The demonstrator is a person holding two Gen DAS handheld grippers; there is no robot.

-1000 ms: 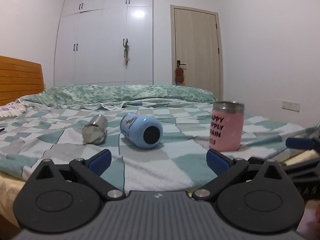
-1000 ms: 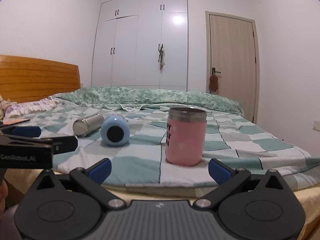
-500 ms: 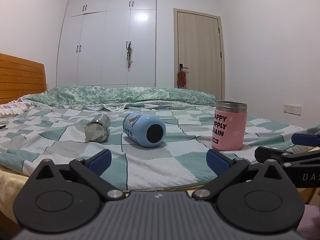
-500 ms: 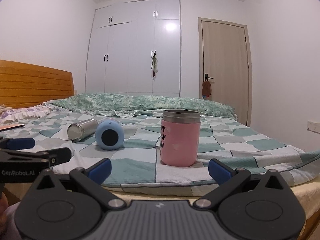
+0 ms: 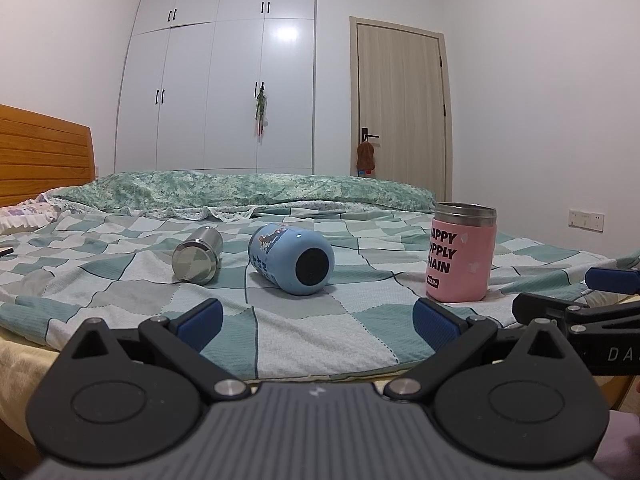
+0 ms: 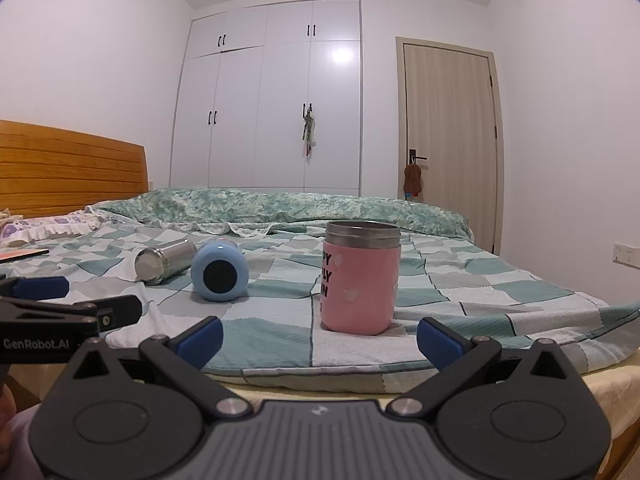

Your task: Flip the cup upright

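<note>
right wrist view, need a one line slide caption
Open right gripper faces upright pink cup; blue cup and steel cup lie on checkered bed.

Pink cup [image 5: 460, 258]: "HAPPY SUPPLY CHAIN". Left gripper [image 6: 40, 308]: "GenRobot.AI".

Three vessels sit on the bed [image 5: 320, 340]: the steel flask [image 5: 198, 255] lies on its side at the left; just right of it lies the bottle [image 5: 292, 258], base toward the cameras; well to the right the cup [image 5: 462, 254] stands upright (open end on top); behind them a quilt [image 5: 248, 190] runs across the bed; the headboard [image 6: 68, 168] stands at far left; wardrobe [image 6: 272, 100] and door [image 6: 450, 140] stand behind.
</note>
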